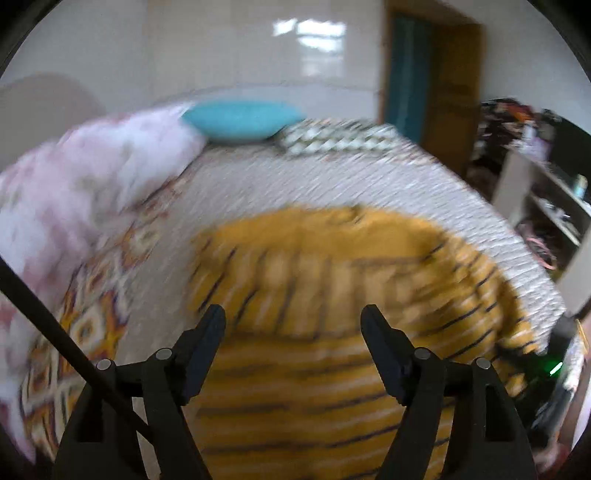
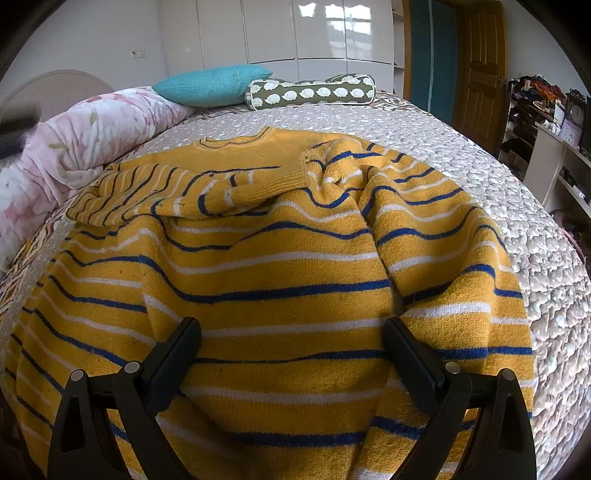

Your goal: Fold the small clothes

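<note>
Although thick, the yellow striped sweater (image 2: pixel 280 280) looks soft and limp, sprawled mid-bed below the teal pillow (image 2: pixel 212 84), both sleeves folded inward. Best hold: the hem corners nearest the grippers. Right gripper (image 2: pixel 291 345) and left gripper (image 1: pixel 293 328) hover, jaws apart, holding nothing.

You are getting soft daylight; window glare is reflecting off the glossy wardrobe doors (image 2: pixel 295 33); left view is smearing, edges bending.
</note>
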